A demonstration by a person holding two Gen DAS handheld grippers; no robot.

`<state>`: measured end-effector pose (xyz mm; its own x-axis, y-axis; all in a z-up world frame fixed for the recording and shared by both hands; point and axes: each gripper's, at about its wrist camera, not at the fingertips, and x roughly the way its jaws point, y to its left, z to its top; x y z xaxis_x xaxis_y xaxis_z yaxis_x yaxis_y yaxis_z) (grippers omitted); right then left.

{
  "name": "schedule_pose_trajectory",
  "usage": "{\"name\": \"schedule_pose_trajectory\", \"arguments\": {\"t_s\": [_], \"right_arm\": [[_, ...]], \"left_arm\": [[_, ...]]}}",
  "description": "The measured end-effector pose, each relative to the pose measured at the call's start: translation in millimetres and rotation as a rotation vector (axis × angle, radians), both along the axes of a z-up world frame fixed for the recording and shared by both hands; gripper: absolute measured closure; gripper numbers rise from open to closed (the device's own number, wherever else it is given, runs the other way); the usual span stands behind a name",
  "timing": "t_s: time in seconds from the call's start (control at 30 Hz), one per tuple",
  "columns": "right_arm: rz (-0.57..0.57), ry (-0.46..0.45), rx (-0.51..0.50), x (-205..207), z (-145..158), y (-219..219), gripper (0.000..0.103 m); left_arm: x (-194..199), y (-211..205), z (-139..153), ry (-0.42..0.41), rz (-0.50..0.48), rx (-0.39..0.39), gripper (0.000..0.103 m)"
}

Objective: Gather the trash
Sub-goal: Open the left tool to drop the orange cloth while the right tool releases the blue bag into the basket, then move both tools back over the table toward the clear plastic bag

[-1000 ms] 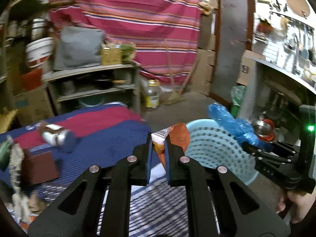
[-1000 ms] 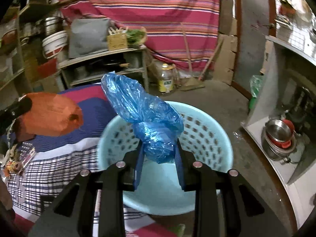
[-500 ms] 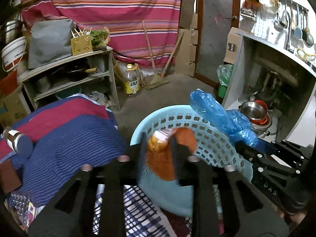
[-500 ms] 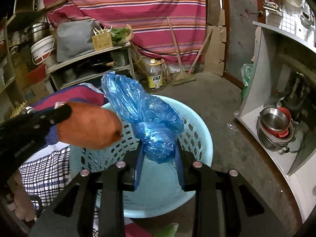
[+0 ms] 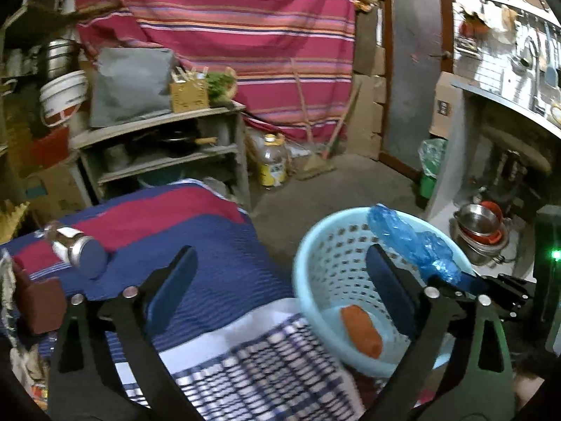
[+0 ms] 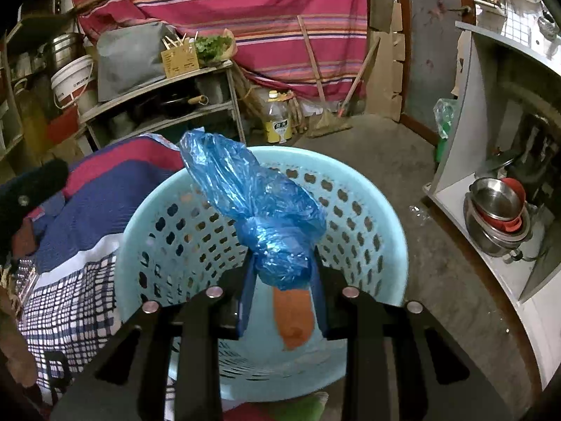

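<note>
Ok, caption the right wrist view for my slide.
Right gripper holds a crumpled blue plastic bag above the light-blue basket, where an orange wrapper already lies.

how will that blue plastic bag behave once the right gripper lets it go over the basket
The blue plastic bag looks crumpled and thin, so probably floppy and very light. Pinched in the right gripper above the basket, it would likely drift down slowly and may spring open.

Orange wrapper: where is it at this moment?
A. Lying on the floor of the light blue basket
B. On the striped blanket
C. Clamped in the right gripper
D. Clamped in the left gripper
A. The orange wrapper lies loose inside the light blue basket, the left gripper stands open and empty, and the right gripper grips the blue plastic bag.
</note>
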<state>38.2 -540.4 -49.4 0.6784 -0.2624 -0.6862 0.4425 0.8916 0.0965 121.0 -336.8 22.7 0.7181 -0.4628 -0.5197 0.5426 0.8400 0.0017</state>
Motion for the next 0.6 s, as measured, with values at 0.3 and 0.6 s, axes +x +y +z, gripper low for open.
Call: {"name": "schedule_pose_trajectory", "arguments": {"t_s": [0.3, 0.6], "right_arm": [[-0.016, 0.01, -0.035, 16, 0, 11, 0.034], [-0.004, -0.022, -0.077, 22, 10, 43, 0.024]], "left_arm": [[6, 61, 14, -0.041, 0.117, 0.007, 0.006], [-1, 135, 29, -0.09, 0.236, 0.057, 0.006]]}}
